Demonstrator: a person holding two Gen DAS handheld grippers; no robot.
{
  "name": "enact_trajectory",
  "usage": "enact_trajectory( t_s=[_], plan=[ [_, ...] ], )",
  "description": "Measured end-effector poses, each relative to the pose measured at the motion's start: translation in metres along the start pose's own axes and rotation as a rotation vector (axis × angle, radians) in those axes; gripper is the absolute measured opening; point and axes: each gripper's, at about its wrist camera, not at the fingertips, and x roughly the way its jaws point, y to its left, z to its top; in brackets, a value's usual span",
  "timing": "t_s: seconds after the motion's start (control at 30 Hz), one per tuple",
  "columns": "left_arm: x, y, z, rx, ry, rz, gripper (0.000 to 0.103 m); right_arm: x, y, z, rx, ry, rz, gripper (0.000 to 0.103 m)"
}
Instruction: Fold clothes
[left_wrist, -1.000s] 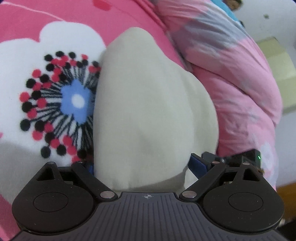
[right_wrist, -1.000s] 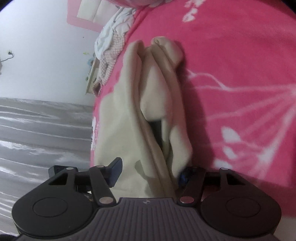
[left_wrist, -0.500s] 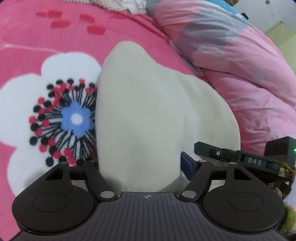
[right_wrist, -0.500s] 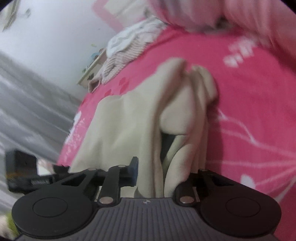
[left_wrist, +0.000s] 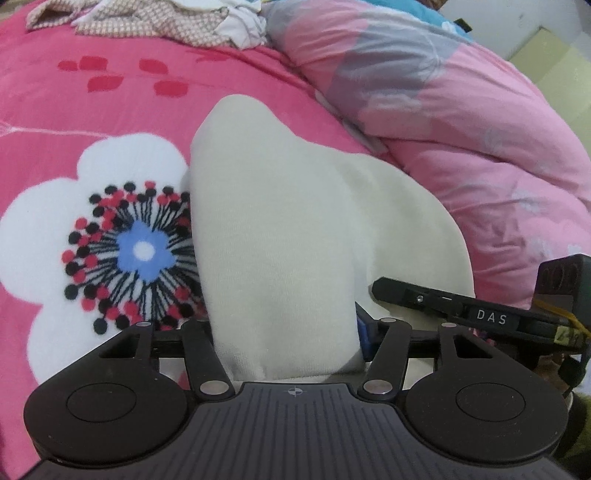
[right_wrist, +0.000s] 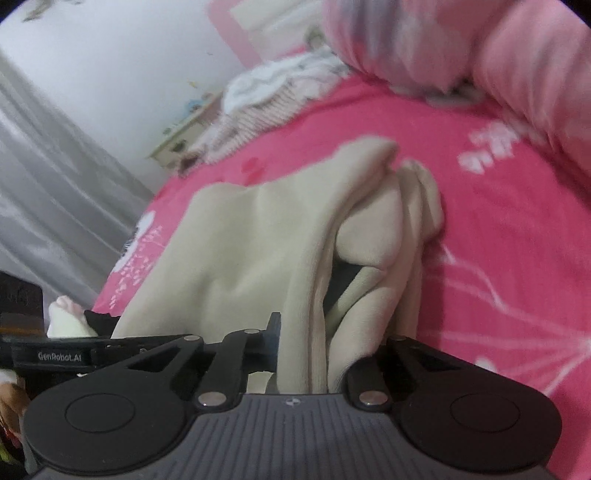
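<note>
Looking along the left gripper (left_wrist: 284, 328), its jaws are closing with a thick fold of the cream garment (left_wrist: 280, 229) between them, the cloth filling the gap and running up over the pink bedspread (left_wrist: 74, 122), beside its big white flower print (left_wrist: 122, 236). A pink quilt (left_wrist: 461, 122) lies bunched to the right, a heap of checked clothes (left_wrist: 147, 22) sits at the far edge, and the other tool (left_wrist: 461, 314) pokes in from the right. In the right wrist view, the right gripper (right_wrist: 328, 350) pinches a narrow bunched edge of the same garment (right_wrist: 258, 251), which lies crumpled on the bedspread (right_wrist: 498, 258); grey curtains (right_wrist: 48, 184) hang at left.
</note>
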Motion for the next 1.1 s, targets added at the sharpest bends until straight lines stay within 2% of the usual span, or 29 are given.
enact_trajectory(
  t_s=[0.07, 0.1, 0.23, 0.3, 0.43, 0.57, 0.63, 0.7, 0.73, 0.83, 0.9, 0.97, 1.03, 1.1],
  plan=[
    [0.0, 0.005, -0.001, -0.015, 0.008, -0.001, 0.061, -0.003, 0.0, -0.004, 0.013, 0.006, -0.014, 0.023],
    [0.001, 0.007, -0.002, -0.021, 0.011, -0.002, 0.062, -0.006, 0.004, -0.006, -0.011, 0.002, -0.024, 0.024],
    [0.001, 0.015, -0.002, -0.042, 0.019, -0.013, 0.065, -0.016, 0.021, -0.015, -0.121, -0.004, -0.083, 0.037],
    [0.0, 0.017, -0.002, -0.051, 0.024, -0.016, 0.067, -0.022, 0.015, -0.016, -0.077, -0.01, -0.073, 0.042],
    [0.002, 0.019, -0.001, -0.06, 0.035, -0.012, 0.07, -0.031, -0.019, -0.019, 0.117, -0.011, -0.049, 0.053],
    [0.003, 0.021, -0.002, -0.072, 0.038, -0.014, 0.072, -0.037, -0.05, -0.026, 0.28, -0.012, 0.047, 0.057],
    [0.004, 0.024, -0.002, -0.087, 0.041, -0.023, 0.074, -0.024, -0.065, -0.026, 0.345, 0.019, 0.137, 0.068],
    [0.007, 0.03, -0.002, -0.125, 0.054, -0.044, 0.076, -0.006, -0.076, -0.026, 0.401, 0.048, 0.212, 0.069],
    [0.009, 0.034, -0.003, -0.152, 0.062, -0.057, 0.076, 0.002, -0.08, -0.025, 0.421, 0.056, 0.255, 0.077],
    [0.013, 0.04, -0.004, -0.196, 0.068, -0.079, 0.078, 0.017, -0.079, -0.015, 0.416, 0.076, 0.327, 0.084],
    [0.013, 0.037, -0.006, -0.197, 0.059, -0.071, 0.078, 0.025, -0.073, -0.009, 0.402, 0.085, 0.343, 0.082],
    [0.011, 0.032, -0.006, -0.176, 0.043, -0.054, 0.073, 0.027, -0.065, -0.006, 0.353, 0.083, 0.317, 0.061],
    [0.008, 0.025, -0.006, -0.149, 0.028, -0.037, 0.068, 0.023, -0.052, -0.005, 0.274, 0.07, 0.256, 0.033],
    [0.003, 0.019, -0.005, -0.128, 0.014, -0.029, 0.063, 0.011, -0.034, -0.006, 0.173, 0.02, 0.222, 0.026]
  ],
)
